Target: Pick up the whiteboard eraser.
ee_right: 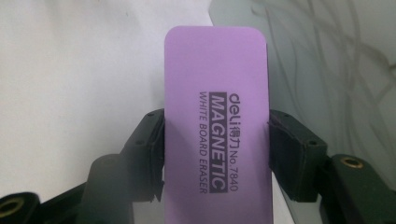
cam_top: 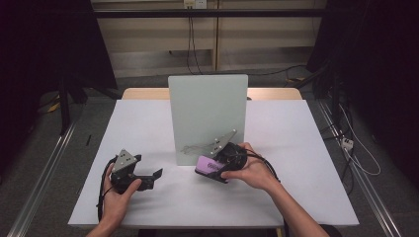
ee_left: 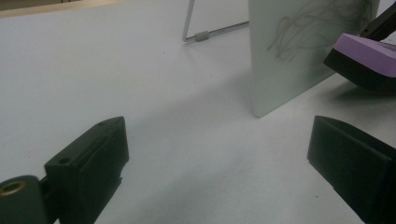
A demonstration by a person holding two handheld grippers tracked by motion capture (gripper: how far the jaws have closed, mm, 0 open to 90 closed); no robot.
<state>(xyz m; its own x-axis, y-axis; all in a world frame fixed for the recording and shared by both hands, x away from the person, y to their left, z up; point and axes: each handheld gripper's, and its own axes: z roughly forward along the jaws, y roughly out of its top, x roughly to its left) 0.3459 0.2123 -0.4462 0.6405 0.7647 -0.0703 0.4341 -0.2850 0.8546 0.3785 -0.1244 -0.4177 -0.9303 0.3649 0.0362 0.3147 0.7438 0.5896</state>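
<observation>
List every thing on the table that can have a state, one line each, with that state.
whiteboard: upright on its wire stand, faint scribbles near its lower right.
eraser: purple, clamped at its sides, held by the marked part of the board.
right gripper: shut on the eraser.
left gripper: open, holding nothing, low over the table.

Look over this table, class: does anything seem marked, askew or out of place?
Yes: the upright whiteboard has faint grey scribbles near its lower right edge, so it is not clean. The right gripper holds a purple eraser beside those marks. The left gripper is open on the table. Nothing looks spilled or broken.
</observation>
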